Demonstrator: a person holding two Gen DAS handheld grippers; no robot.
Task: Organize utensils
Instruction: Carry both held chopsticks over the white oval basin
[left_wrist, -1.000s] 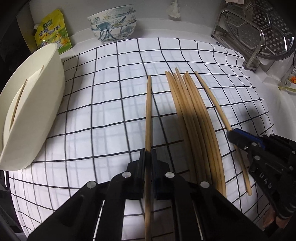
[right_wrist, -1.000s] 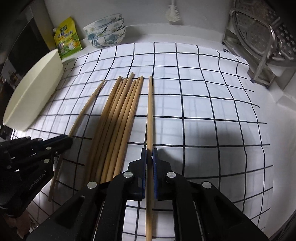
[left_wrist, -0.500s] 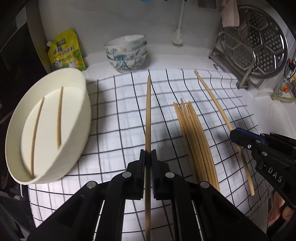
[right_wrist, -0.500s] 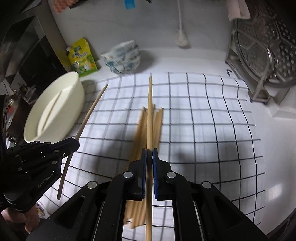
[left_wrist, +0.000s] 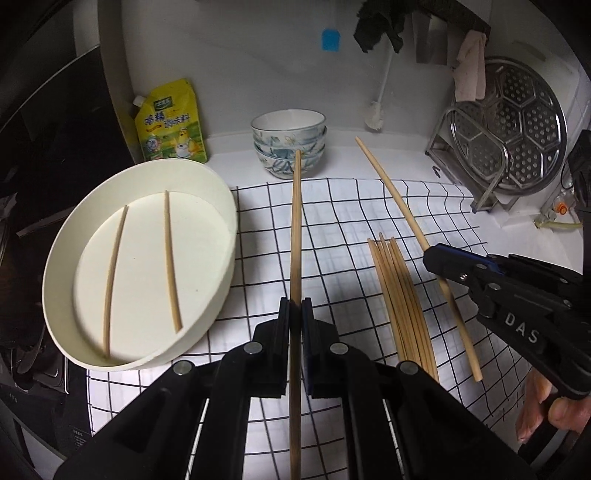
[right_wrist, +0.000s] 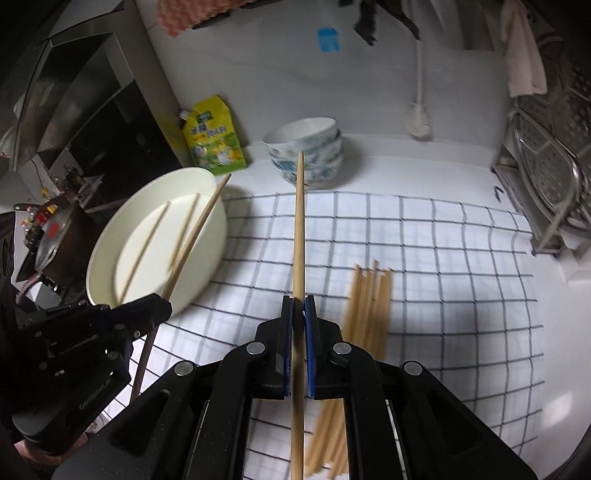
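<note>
Checked cloth (left_wrist: 369, 206) below, your left gripper (left_wrist: 295, 317) and right gripper (right_wrist: 299, 314) each clamp one chopstick (left_wrist: 295, 221), lifted clear for the white basin (left_wrist: 229, 206).

Tan chopsticks (left_wrist: 400, 295), cream bowl (left_wrist: 221, 192), black-checked white cloth (left_wrist: 347, 221), yellow pouch (left_wrist: 170, 123)

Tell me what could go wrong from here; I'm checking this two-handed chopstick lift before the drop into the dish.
1. The left gripper and the right gripper each pinch one chopstick near its lower part, so its long free end could pivot or slip.
2. The left chopstick's tip hangs over the dish rim; it might knock it.
3. Swinging across, either stick could scatter the pile on the cloth.
</note>
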